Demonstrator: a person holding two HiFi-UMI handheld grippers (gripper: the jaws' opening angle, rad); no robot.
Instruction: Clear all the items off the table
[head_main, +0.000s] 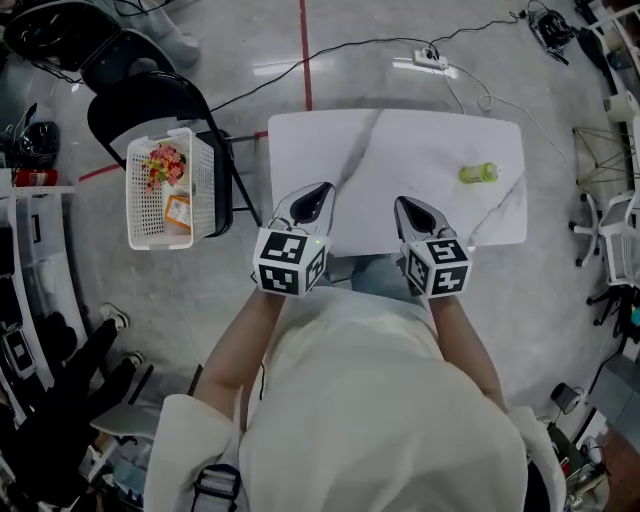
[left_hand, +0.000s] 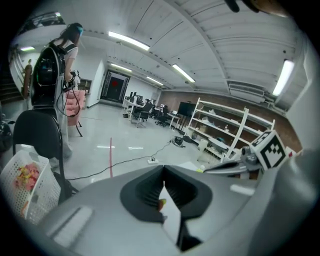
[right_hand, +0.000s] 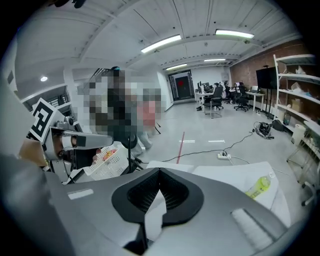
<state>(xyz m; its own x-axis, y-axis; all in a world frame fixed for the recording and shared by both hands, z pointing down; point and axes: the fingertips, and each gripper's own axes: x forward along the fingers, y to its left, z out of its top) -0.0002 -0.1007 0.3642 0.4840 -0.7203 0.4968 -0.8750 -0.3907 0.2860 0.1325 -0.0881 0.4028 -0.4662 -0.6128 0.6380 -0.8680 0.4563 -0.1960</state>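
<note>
Pressing both pairs of jaws together on nothing, we hold the left gripper (head_main: 318, 196) and the right gripper (head_main: 406, 205) side by side over the near edge of the white table (head_main: 400, 135). Ahead of the right jaws and off to their right, well apart from them, we see a green bottle (head_main: 478, 173) lying on its side on the tabletop. Left of the left jaws, past the table's edge, a white basket (head_main: 205, 185) with colourful items inside sits on a black chair (head_main: 150, 100).
</note>
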